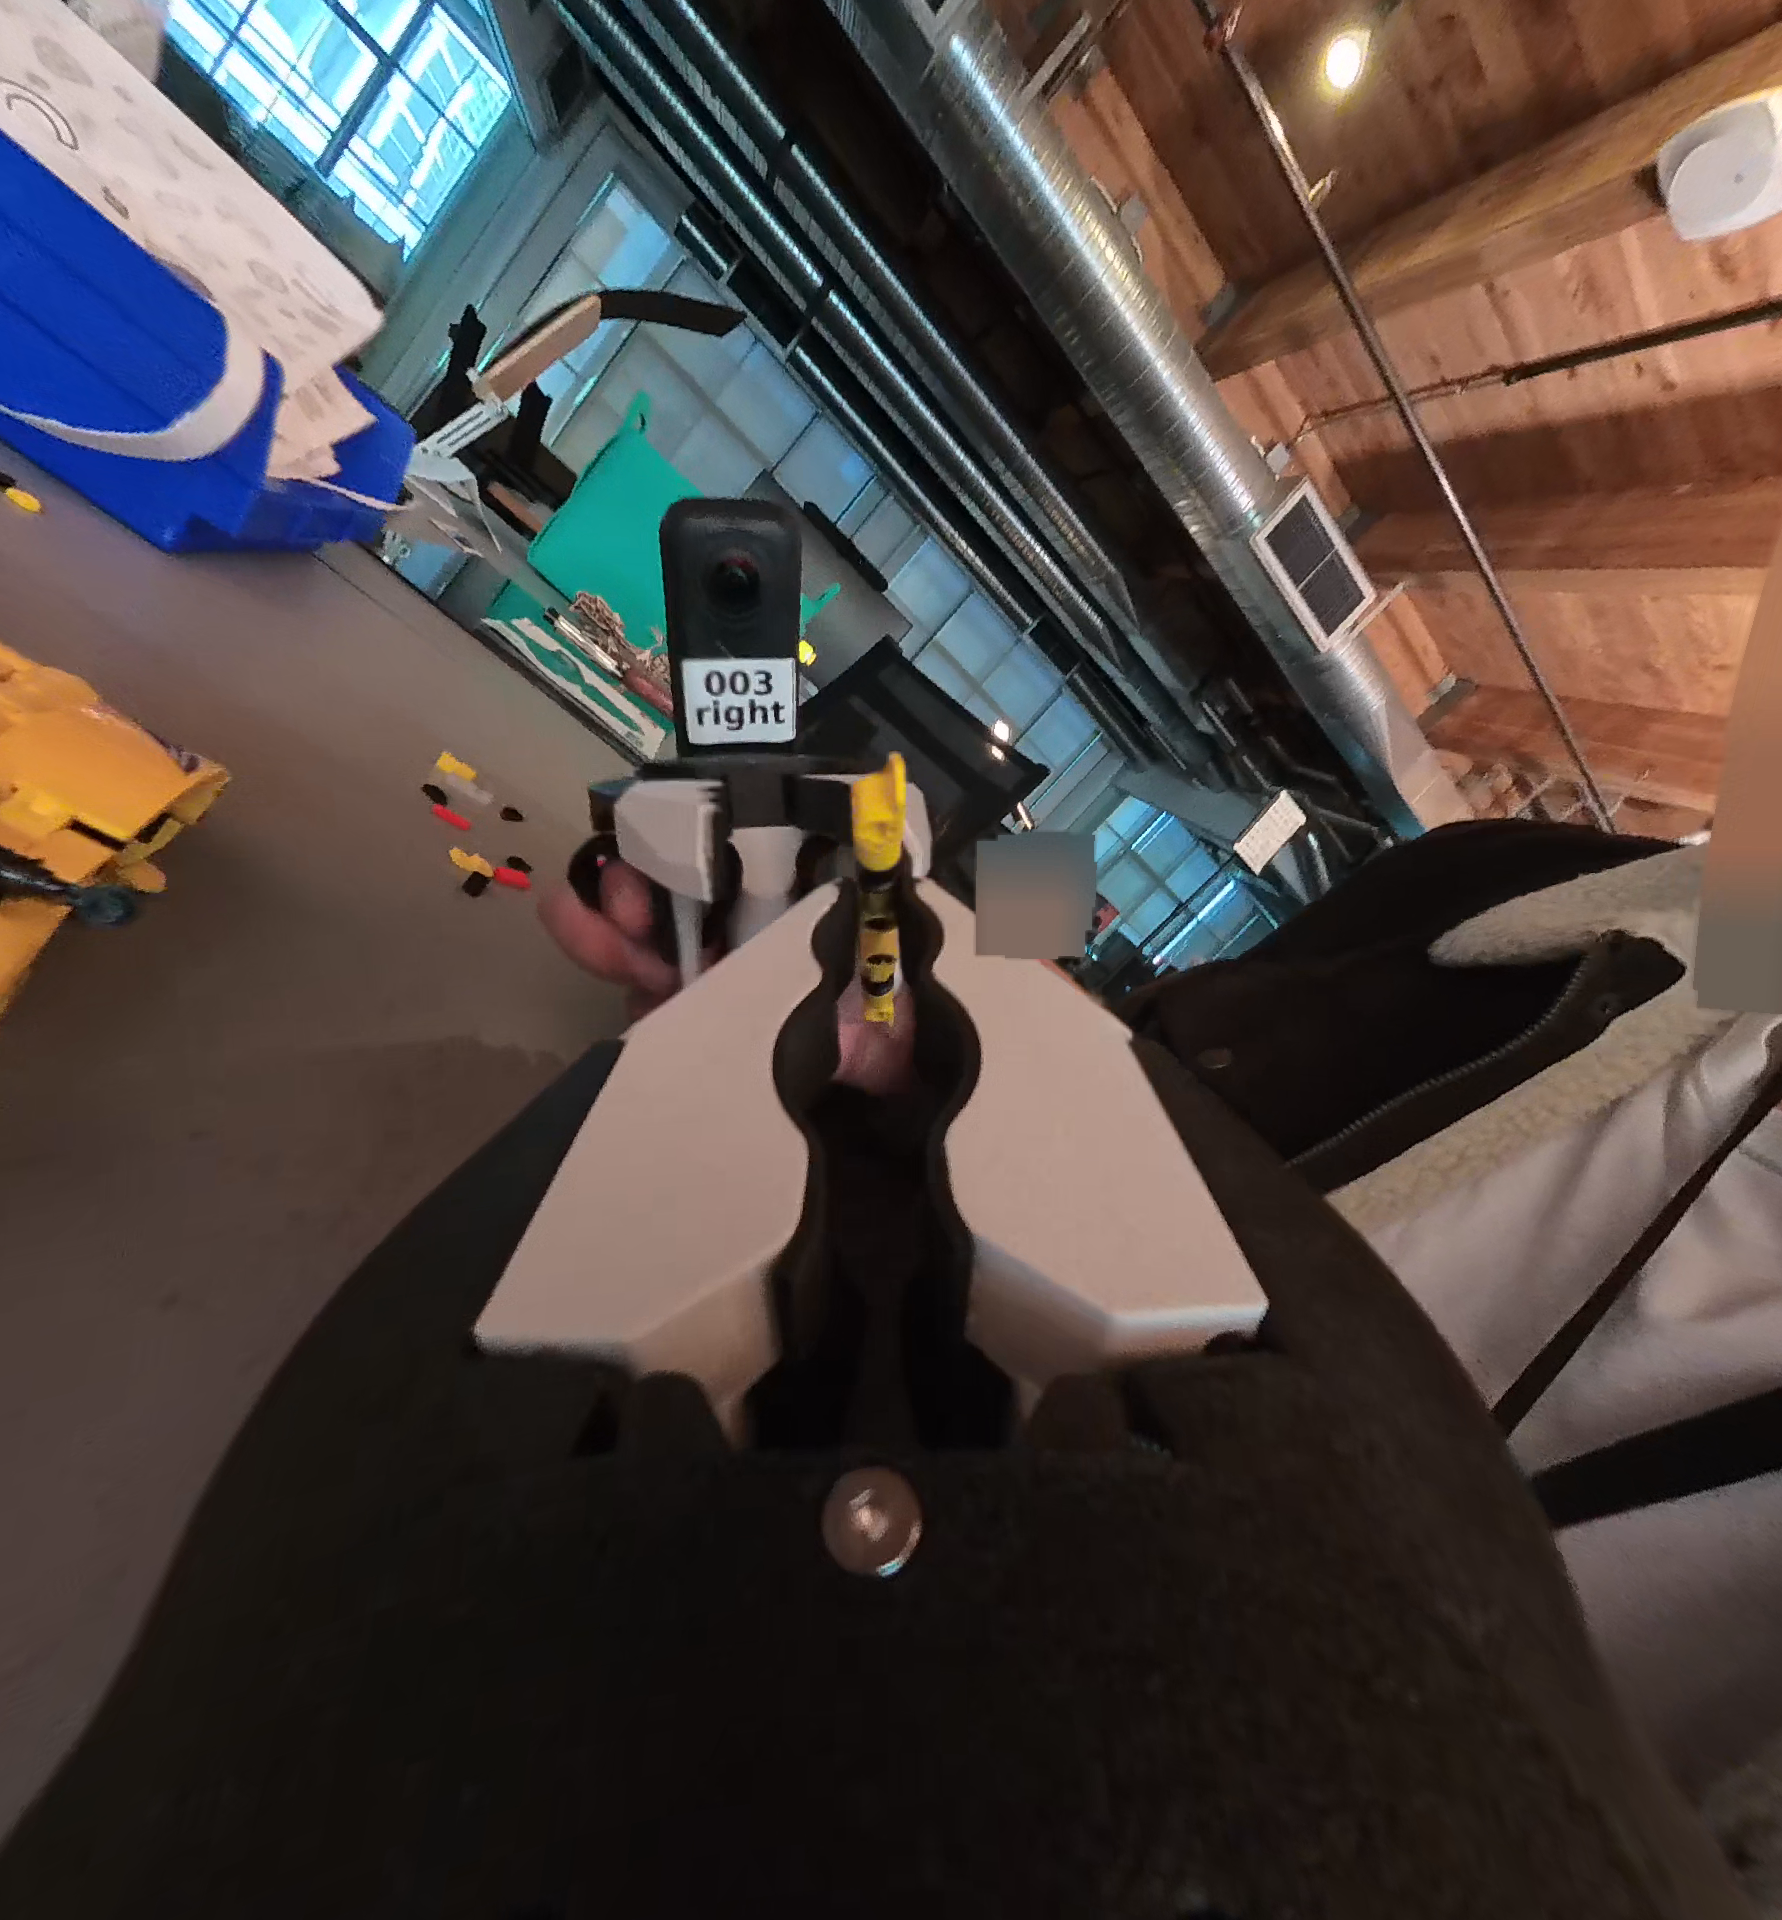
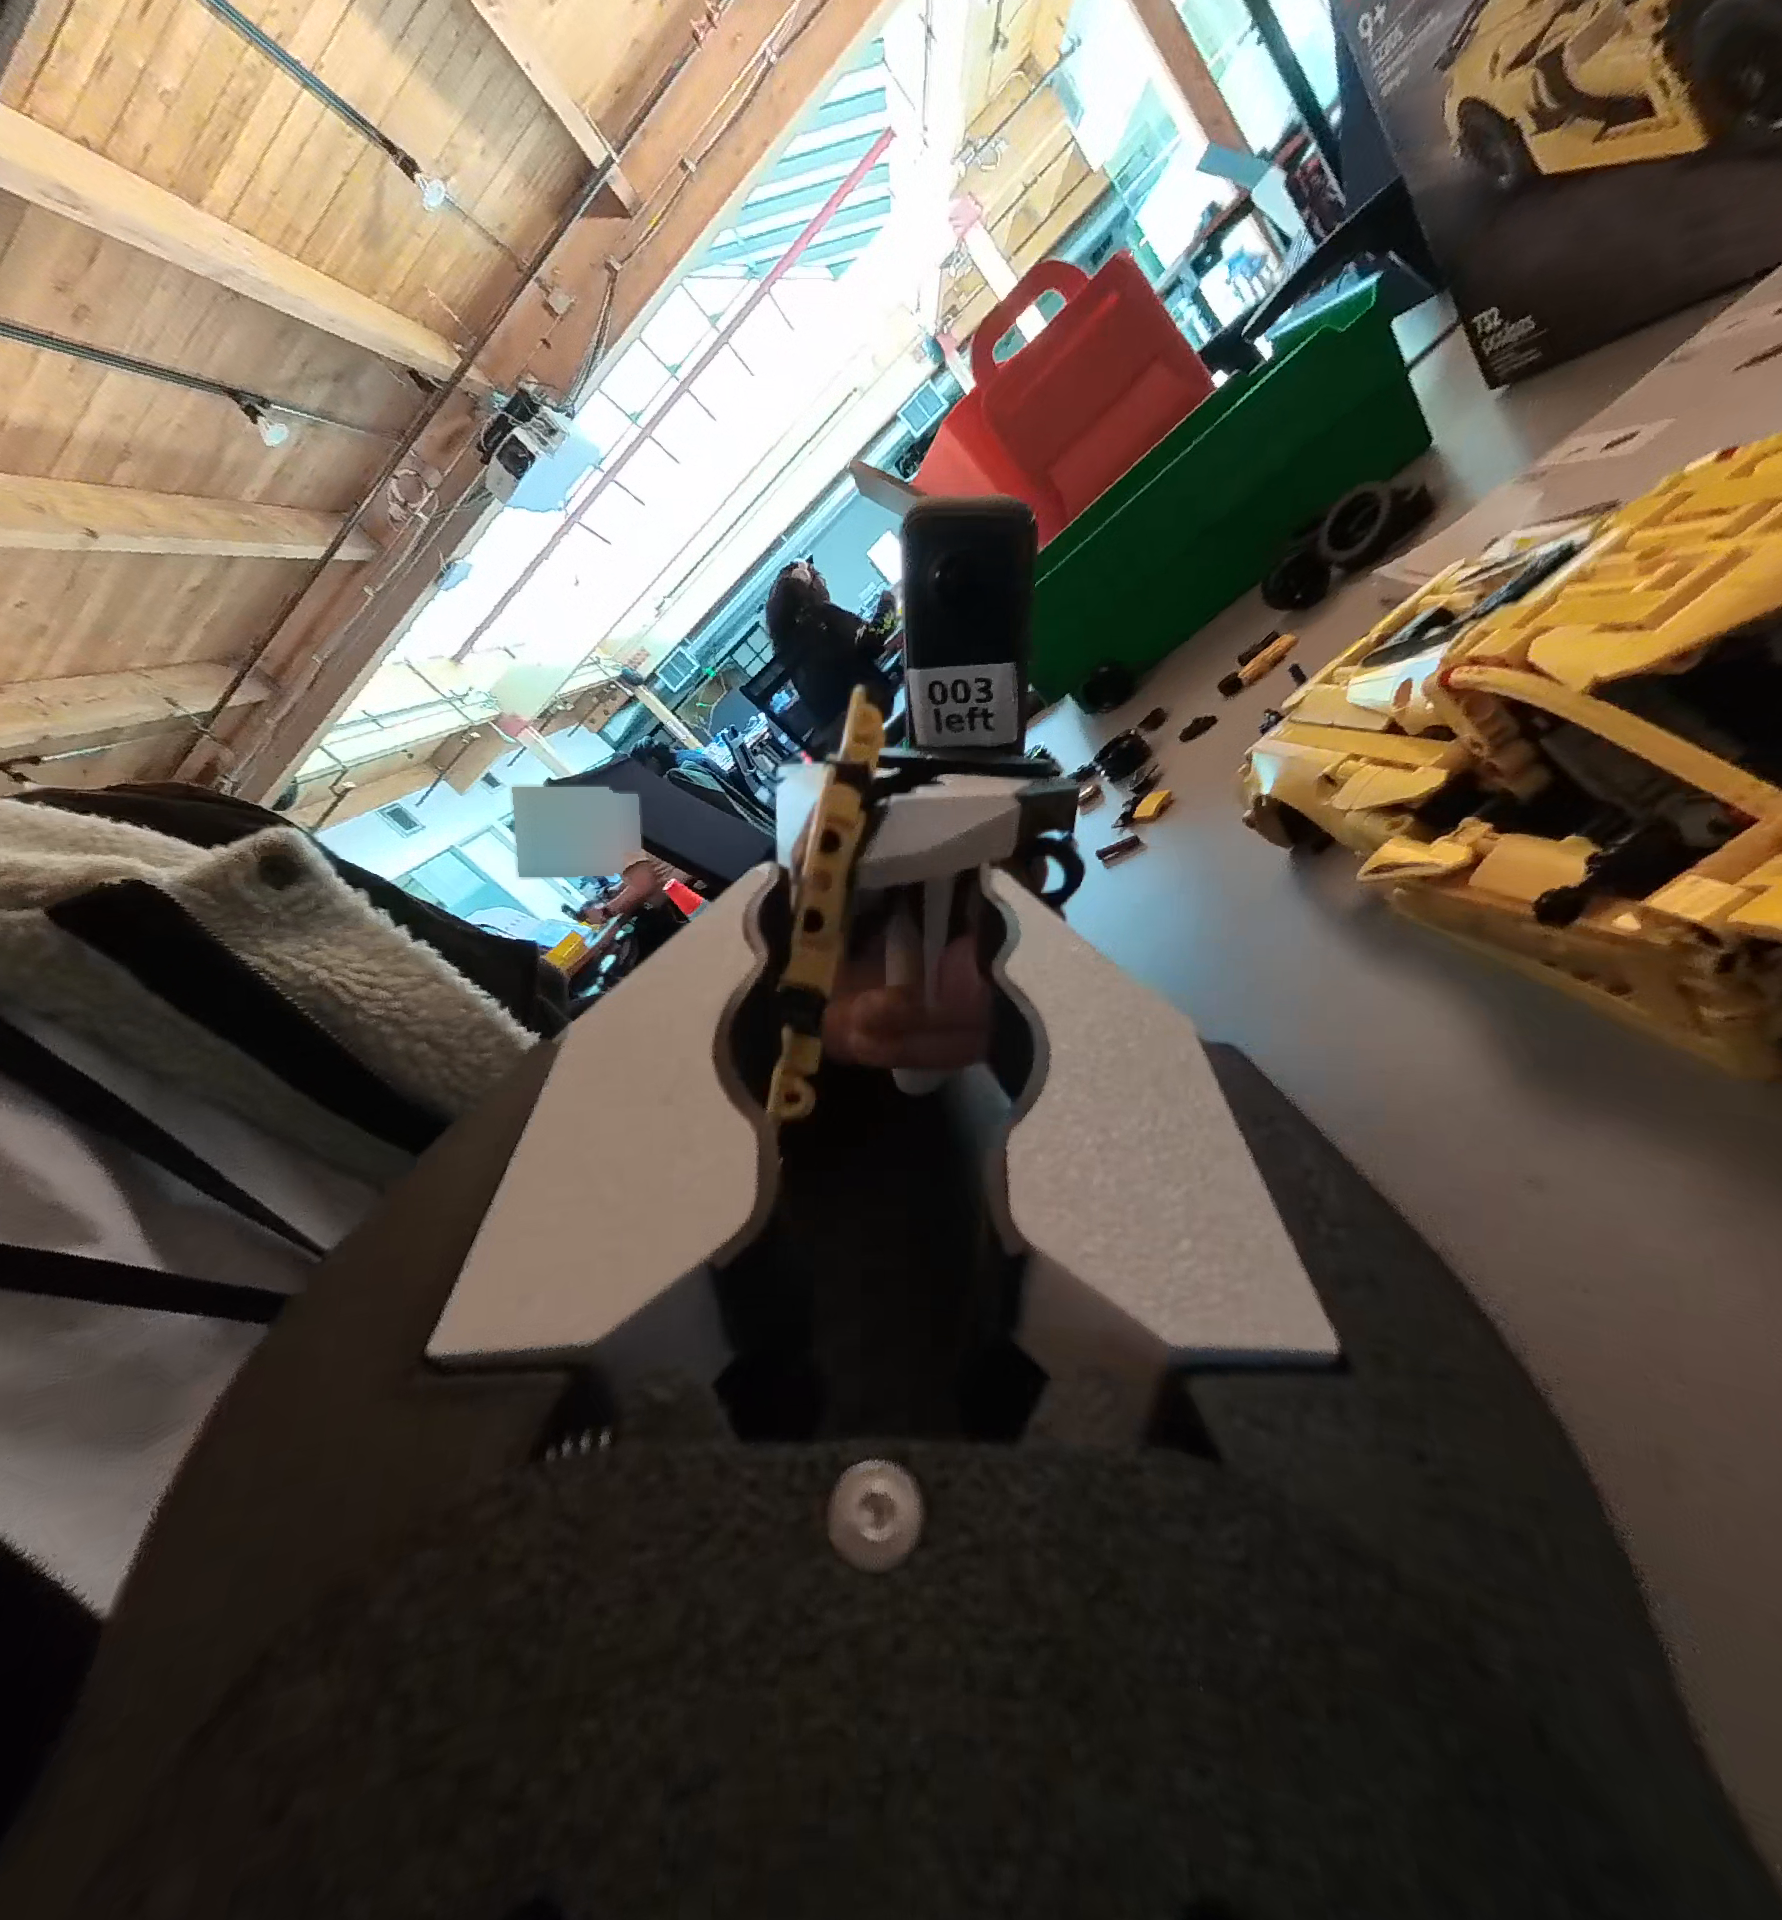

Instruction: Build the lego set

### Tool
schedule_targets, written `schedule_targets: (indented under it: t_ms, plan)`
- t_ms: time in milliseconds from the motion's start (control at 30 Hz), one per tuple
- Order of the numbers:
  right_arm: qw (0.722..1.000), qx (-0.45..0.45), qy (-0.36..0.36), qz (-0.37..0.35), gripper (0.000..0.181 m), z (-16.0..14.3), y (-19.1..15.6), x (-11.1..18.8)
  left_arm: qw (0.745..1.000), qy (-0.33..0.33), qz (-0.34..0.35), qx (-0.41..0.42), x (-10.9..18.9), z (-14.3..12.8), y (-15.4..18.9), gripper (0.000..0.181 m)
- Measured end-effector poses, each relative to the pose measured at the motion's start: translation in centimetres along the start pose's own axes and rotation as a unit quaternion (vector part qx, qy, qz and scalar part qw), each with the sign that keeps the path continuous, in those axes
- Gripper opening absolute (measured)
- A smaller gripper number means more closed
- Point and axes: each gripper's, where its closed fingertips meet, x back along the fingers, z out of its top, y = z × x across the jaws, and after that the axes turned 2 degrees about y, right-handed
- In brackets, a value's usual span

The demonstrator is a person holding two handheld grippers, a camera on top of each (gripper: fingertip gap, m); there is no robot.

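Observation:
Both grippers are raised above the grey table and face each other. My left gripper (image 1: 874, 906) is shut on a thin yellow-and-black lego beam (image 1: 879, 894) that sticks out past its tips. In the right wrist view the same beam (image 2: 819, 904) runs slantwise from the left gripper (image 2: 928, 831) into the gap of my right gripper (image 2: 882, 894), lying against its left finger. The right gripper's jaws stand apart. The right gripper also shows far off in the left wrist view (image 1: 752, 831). The half-built yellow lego car (image 2: 1593, 779) lies on the table; it also shows in the left wrist view (image 1: 35, 800).
Loose small pieces (image 1: 476, 831) lie on the table (image 1: 295, 1039) between the grippers and the car. A blue bin (image 1: 87, 343) stands at the left. A green bin (image 2: 1230, 520), a red case (image 2: 1074, 405), black wheels (image 2: 1354, 530) and the set's box (image 2: 1593, 156) stand behind the car. A person's torso is close by.

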Motion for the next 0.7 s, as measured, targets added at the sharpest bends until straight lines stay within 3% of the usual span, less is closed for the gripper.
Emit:
schedule_targets:
  t_ms: [300,467,700]
  plan:
    - [1.000,-0.015,-0.018,0.009,0.033,-0.6,-0.1,0.1,0.999,0.015,0.035,-0.013,0.7,0.7,-1.0,0.007]
    - [0.999,0.020,-0.022,-0.046,0.032,-0.5,1.4,0.1,0.999,0.002,0.045,-0.024,0.5,0.3,-1.1,0.007]
    - [0.998,0.016,-0.035,-0.048,0.029,-1.0,1.5,0.1,0.999,0.015,0.042,-0.002,0.9,0.6,-1.4,0.007]
